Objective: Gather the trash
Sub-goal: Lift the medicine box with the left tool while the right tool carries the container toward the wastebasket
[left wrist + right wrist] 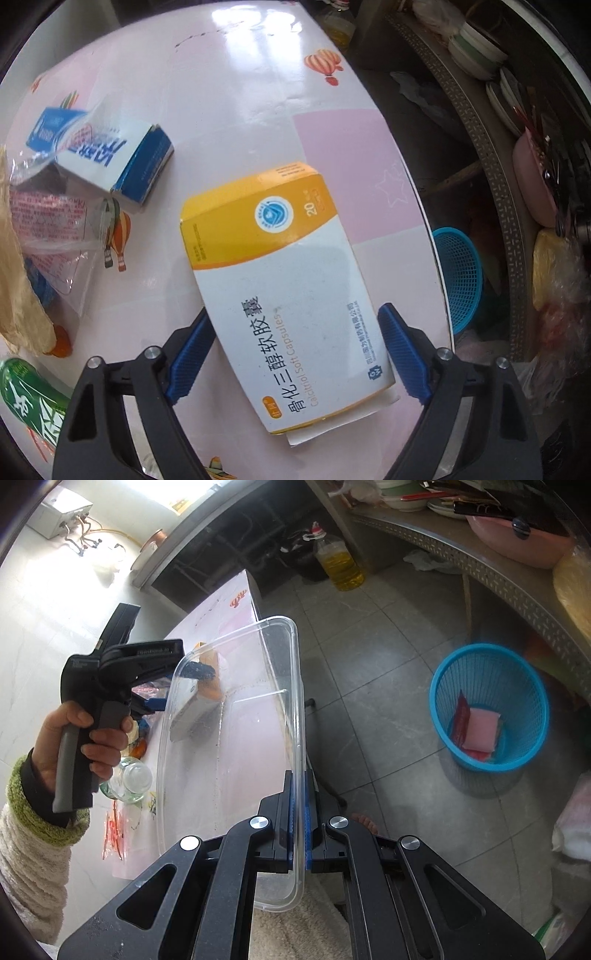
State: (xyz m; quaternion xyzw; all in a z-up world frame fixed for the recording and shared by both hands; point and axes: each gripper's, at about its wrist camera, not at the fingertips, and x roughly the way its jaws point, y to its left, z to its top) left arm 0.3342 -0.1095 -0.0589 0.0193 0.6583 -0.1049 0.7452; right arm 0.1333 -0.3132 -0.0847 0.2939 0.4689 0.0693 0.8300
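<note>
On your left wrist cam, far left of the pink table point(258, 92) there's a crinkly clear plastic bag point(51, 236) with red print, and just beside it a blue-and-white carton point(122, 158) lying tilted. Center frame is the yellow-and-white Calcitriol capsule box point(284, 295), flat on the tabletop, and your left gripper point(295, 354) is spread wide around its near end, one blue pad on each side; can't tell if either pad is actually touching the cardboard. Off the table edge to the right you can see the blue mesh wastebasket point(458, 273) down on the floor. Over on the right wrist cam, your right gripper point(298, 819) is pinched tight on the rim of a clear plastic container point(236, 738), held up over the table edge, and the blue wastebasket point(487, 705) sits well off to the right on the tiles with a pink item and a red wrapper already in it.
</note>
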